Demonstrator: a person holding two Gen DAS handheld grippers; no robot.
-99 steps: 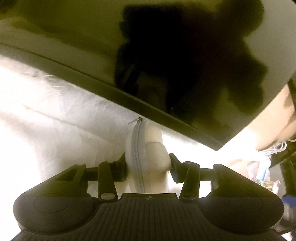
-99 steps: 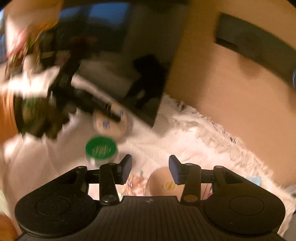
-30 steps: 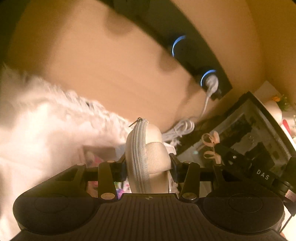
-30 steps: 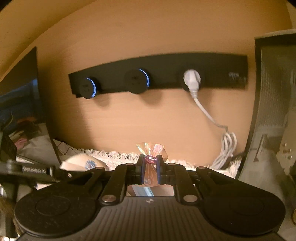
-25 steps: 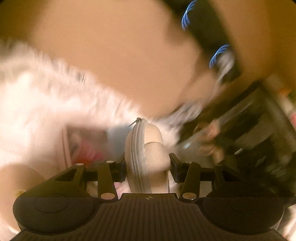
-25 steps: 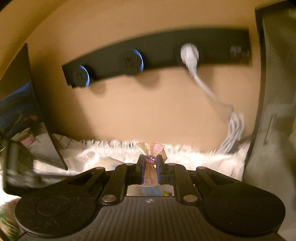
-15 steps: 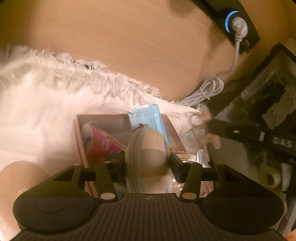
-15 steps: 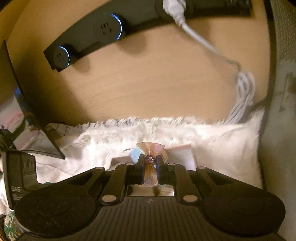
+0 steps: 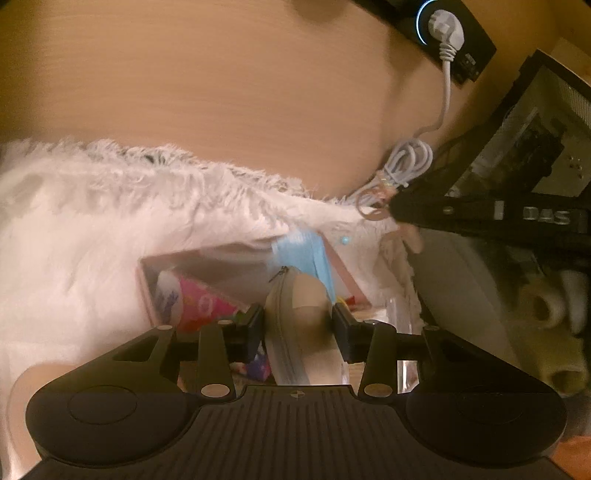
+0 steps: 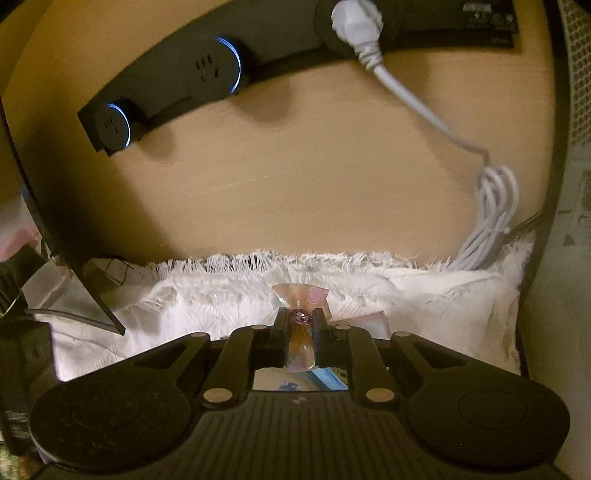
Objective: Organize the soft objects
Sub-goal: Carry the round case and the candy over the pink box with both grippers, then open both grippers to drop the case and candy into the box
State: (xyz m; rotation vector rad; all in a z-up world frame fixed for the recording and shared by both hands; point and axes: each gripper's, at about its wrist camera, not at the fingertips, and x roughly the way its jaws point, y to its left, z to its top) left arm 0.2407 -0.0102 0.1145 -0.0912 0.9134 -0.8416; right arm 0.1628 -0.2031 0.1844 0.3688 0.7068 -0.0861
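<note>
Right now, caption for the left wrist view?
Left hand-held gripper closing around zippered pouch above pink box on white fringed cloth.

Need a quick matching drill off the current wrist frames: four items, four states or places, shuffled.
Items:
1. zippered pouch
2. clear candy-style wrapper
3. blue face masks
4. white plug

States:
A. standing at the far side of the pink box
B. pinched in the right gripper
C. seated in the black socket strip
D. between the pads of the left gripper, whose jaws are closing

Pairs: 1-D, 2-B, 3-A, 4-C
</note>
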